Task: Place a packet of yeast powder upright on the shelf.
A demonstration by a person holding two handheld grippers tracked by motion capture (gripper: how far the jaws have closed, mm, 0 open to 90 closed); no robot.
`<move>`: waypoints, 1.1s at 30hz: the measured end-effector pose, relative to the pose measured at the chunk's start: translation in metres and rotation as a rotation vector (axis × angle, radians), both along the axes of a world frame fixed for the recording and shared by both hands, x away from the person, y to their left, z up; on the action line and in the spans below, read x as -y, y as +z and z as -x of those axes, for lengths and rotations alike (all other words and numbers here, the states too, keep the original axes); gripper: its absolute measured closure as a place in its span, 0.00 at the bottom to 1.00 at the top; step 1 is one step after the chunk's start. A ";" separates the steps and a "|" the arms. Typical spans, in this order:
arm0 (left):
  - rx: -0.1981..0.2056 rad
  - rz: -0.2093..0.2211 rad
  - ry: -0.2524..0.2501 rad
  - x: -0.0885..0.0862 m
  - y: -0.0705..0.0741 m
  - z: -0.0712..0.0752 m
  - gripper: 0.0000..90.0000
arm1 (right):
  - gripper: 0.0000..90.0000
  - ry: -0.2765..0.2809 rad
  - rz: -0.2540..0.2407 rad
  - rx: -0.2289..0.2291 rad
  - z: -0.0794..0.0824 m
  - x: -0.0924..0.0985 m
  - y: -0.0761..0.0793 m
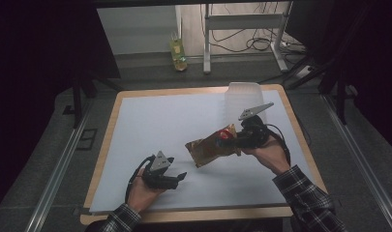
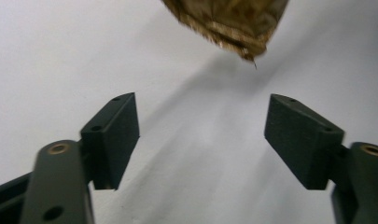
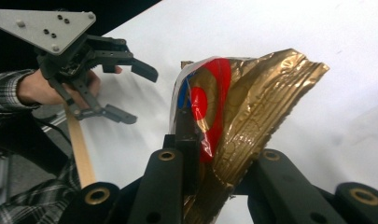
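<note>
Gold snack bag (image 1: 214, 147) hangs clear above the white table (image 1: 150, 125), pinched at one end by your right gripper (image 1: 232, 140), so it dangles freely. Your left gripper (image 1: 176, 178), below and left of the bag, holds nothing, jaws spread wide to let it go.

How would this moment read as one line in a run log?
right gripper: shut on gold snack bag, held above white table | left gripper: open, nothing between jaws, low over table
</note>
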State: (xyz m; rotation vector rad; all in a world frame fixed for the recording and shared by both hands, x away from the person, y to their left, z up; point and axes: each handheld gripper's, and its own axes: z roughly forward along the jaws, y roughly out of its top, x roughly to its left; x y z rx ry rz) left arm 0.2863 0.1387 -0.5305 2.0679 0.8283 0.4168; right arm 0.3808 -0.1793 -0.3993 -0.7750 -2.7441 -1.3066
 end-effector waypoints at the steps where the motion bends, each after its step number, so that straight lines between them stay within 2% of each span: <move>1: 0.001 0.000 0.002 0.000 0.000 0.000 0.21 | 0.87 0.005 0.003 0.015 -0.002 0.003 0.005; 7: -0.006 -0.014 -0.001 0.002 -0.001 0.000 0.12 | 0.87 0.039 0.031 0.058 -0.009 0.008 0.015; 14: -0.016 0.026 -0.007 -0.002 0.001 -0.001 0.04 | 0.87 0.045 0.056 0.101 -0.018 0.019 0.032; 20: -0.008 0.027 -0.008 -0.002 0.000 -0.001 0.03 | 0.87 0.035 0.078 0.146 -0.024 0.026 0.044; 25: -0.003 0.006 -0.019 -0.001 0.000 -0.001 0.03 | 0.87 0.035 0.100 0.161 -0.031 0.032 0.055; 30: -0.002 -0.013 -0.023 -0.001 -0.001 -0.001 0.03 | 0.87 0.043 0.098 0.191 -0.037 0.039 0.067; 33: -0.002 -0.019 -0.030 -0.001 -0.002 -0.001 0.02 | 0.87 0.042 0.119 0.207 -0.044 0.044 0.077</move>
